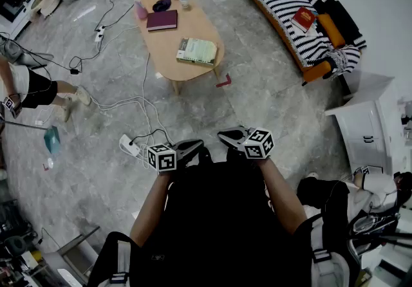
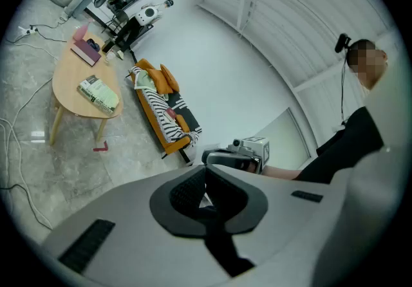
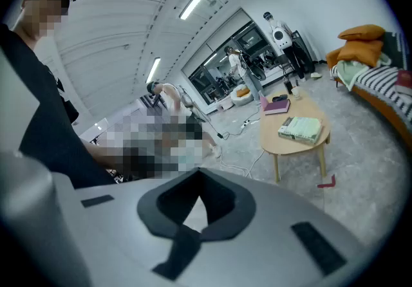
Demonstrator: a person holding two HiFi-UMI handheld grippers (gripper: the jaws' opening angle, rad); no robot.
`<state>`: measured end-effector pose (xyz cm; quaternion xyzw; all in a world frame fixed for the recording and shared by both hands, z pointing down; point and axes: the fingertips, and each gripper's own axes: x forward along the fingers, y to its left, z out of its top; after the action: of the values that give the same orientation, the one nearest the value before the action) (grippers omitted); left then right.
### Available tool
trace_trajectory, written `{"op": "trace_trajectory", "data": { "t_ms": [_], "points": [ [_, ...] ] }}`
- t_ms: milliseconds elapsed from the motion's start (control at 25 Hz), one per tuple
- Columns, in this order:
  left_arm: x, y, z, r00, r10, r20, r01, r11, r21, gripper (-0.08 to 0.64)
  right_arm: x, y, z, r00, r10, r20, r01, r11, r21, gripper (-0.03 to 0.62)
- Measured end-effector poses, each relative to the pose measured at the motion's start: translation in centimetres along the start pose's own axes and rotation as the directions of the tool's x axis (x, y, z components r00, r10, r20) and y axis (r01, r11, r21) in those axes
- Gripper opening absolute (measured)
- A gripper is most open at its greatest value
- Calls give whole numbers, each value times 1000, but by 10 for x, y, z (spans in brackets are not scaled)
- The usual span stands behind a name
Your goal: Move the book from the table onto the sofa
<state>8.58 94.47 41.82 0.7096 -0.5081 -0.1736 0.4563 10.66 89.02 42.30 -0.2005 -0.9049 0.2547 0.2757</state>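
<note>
Thick pale-green book (image 1: 197, 51) lies on oval light-wood table (image 1: 183, 72). Left gripper (image 1: 192, 147) and right gripper (image 1: 226, 136) are well short of the table, both closed and empty.

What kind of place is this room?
Probably a lab or studio set up as a living room: a sofa and a table, but cables lie loose across the floor.
</note>
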Motion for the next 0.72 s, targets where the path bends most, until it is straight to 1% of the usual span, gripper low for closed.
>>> {"op": "trace_trajectory", "data": {
  "t_ms": [400,720],
  "points": [
    [2,-14,-13,1000,-5,1,5,1000,3,11,-13,8,-9,1000,-7,-6,7,1000,-5,6],
    [5,-19,-13,1000,-8,10,7,1000,9,11,-18,10,-16,1000,-13,-10,13,1000,-1,6]
  ]
}}
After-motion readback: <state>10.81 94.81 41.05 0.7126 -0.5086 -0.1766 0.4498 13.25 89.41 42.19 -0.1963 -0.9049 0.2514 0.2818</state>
